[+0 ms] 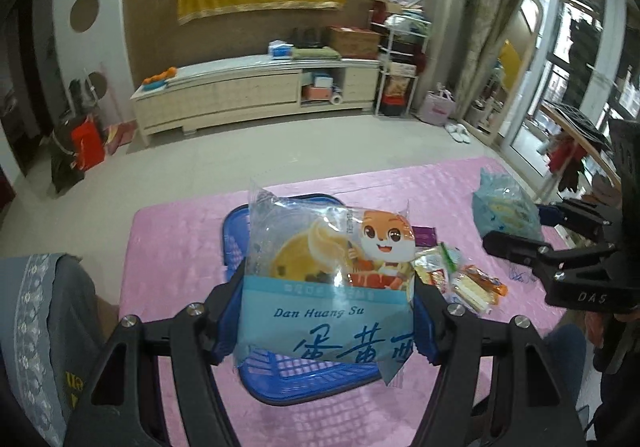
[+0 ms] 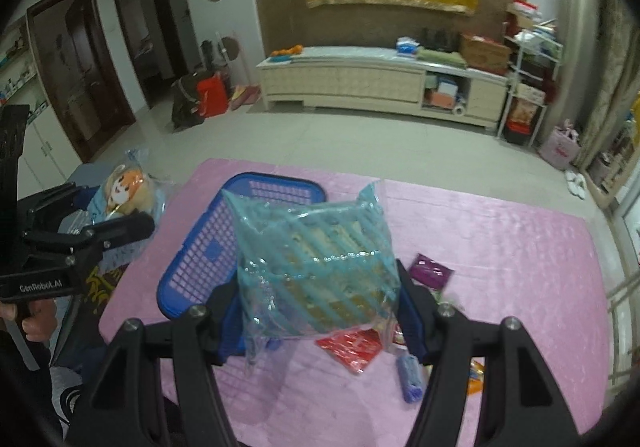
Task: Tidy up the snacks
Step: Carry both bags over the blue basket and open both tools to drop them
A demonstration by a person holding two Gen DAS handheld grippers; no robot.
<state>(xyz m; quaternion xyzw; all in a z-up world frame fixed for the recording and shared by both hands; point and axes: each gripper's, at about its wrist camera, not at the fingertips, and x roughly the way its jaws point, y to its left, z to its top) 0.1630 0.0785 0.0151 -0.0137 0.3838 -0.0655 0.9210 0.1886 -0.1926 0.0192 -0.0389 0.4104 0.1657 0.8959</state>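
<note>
Both hand-held grippers loaded — left (image 1: 326, 311) clamps fox-print pastry pack (image 1: 328, 267), right (image 2: 320, 311) clamps striped blue pack (image 2: 316, 259).

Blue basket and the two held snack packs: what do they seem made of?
Blue basket: likely rigid moulded plastic, with a slotted lattice and slight sheen. Cartoon pastry pack and striped blue pack: thin glossy plastic film; crinkles, highlights and clear parts show the contents.

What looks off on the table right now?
Nothing damaged or spilled. Loose snacks lie scattered on the pink cloth beside the blue basket; each gripper holds a packet.
</note>
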